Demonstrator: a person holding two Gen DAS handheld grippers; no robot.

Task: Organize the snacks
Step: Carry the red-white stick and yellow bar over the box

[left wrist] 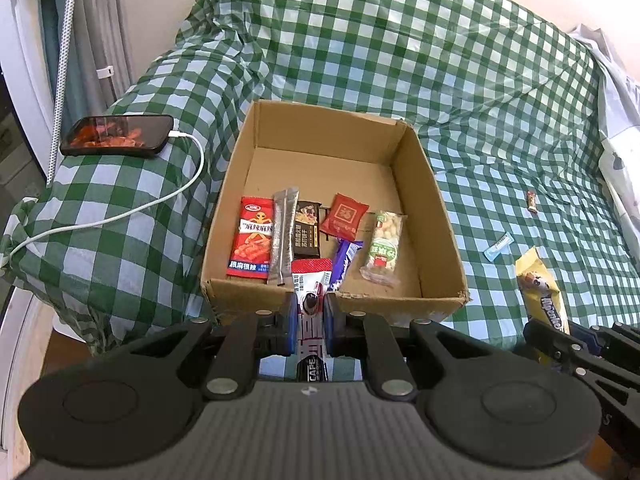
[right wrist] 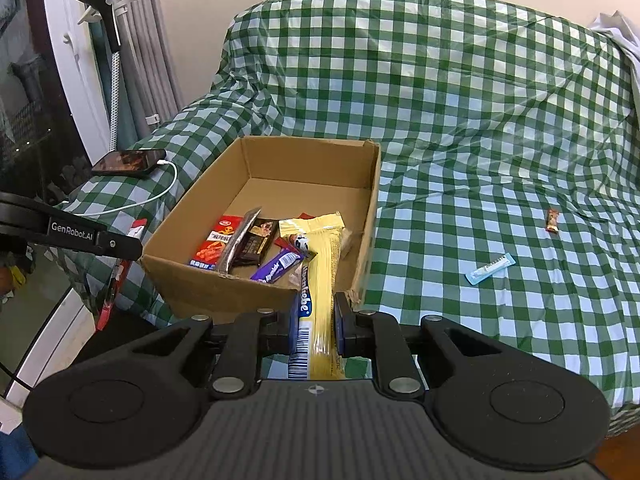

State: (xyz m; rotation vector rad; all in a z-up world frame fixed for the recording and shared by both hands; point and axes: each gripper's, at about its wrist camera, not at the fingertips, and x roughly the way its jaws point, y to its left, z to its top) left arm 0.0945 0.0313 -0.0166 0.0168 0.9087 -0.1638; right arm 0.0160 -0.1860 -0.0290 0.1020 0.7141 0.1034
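Red-and-white coffee sachet (left wrist: 311, 300) is pinched in the left gripper (left wrist: 311, 312) at the cardboard box's (left wrist: 340, 306) near wall. Right gripper (right wrist: 316, 320) clamps a yellow snack pack (right wrist: 320, 264), apparently over the same wall. Recommend carrying each past the rim and releasing over bare floor, clear of the peanut pack (left wrist: 383, 246). Blue stick (right wrist: 490, 268) and a small bar (right wrist: 553, 221) lie outside on the checked cloth (right wrist: 480, 140). Phone (left wrist: 118, 135) is well clear.

The cardboard box (left wrist: 434, 220) sits on the cloth (left wrist: 400, 60), snack packets (left wrist: 304, 236) inside near its front wall; the phone (left wrist: 118, 136) lies left, two small bars (left wrist: 498, 246) right
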